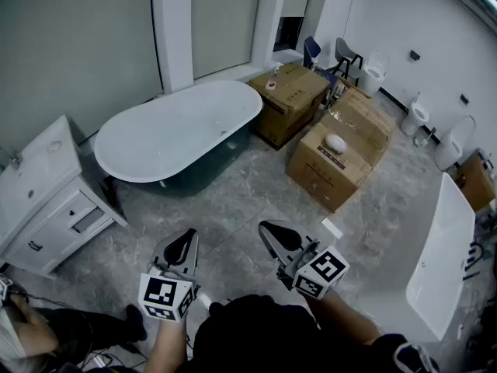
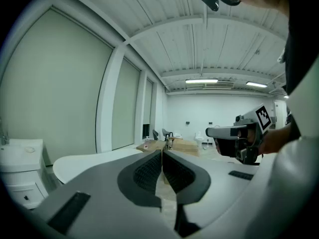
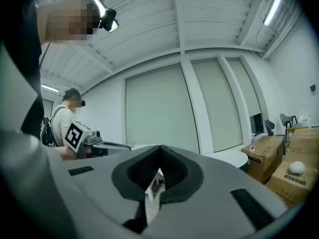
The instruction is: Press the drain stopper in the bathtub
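An oval white bathtub (image 1: 178, 130) with a dark outer shell stands across the floor, well ahead of both grippers. I cannot make out its drain stopper. My left gripper (image 1: 189, 237) and right gripper (image 1: 269, 228) hover side by side over the grey floor, near my body, and both point toward the tub. Each has its jaws shut with nothing between them. In the left gripper view the jaws meet at the tip of the gripper (image 2: 162, 152), with the tub's rim (image 2: 84, 162) beyond. The right gripper (image 3: 159, 148) looks the same in its own view.
Several cardboard boxes (image 1: 330, 158) stand right of the tub. A white vanity cabinet (image 1: 46, 196) is at the left, and a second white tub (image 1: 443, 263) at the right. Toilets (image 1: 419, 116) line the far right wall. Another person (image 1: 35, 332) sits at the lower left.
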A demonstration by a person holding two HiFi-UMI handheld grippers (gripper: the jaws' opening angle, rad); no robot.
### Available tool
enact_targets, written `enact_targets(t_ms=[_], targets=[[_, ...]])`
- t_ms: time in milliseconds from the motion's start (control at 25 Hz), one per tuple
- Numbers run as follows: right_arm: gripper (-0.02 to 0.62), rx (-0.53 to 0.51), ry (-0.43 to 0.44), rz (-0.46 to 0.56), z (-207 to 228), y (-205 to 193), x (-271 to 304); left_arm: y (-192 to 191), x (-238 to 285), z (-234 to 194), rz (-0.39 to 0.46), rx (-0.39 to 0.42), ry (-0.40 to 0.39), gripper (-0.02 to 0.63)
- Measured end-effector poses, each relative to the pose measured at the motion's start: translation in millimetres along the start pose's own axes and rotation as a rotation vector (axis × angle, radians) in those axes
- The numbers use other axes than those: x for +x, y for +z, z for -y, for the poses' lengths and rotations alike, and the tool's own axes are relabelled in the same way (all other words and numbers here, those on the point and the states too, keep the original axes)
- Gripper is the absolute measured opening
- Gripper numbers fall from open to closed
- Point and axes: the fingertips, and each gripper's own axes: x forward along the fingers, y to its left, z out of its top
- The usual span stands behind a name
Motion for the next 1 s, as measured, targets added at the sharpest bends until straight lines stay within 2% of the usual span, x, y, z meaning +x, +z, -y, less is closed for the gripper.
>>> enact_targets(t_ms=[280, 600, 800, 1000], targets=[[0.011, 0.002, 0.024, 0.003, -18, 0, 35, -9, -9, -28, -0.017, -0.004, -0.008, 0.023], [0.012, 0.088, 0.036, 0.001, -39, -16, 62, -28, -23, -52, -0.044, -0.024, -0.034, 0.023], [0.014, 0.133, 0.036, -0.032, -23, -34, 79, -43, -5, -66, -0.073, -0.046, -0.044, 0.023], [0.014, 0.175, 0.054, -0.051, 18, -42, 105, -43, 38, -82, -0.099, -0.048, -0.032, 0.023]])
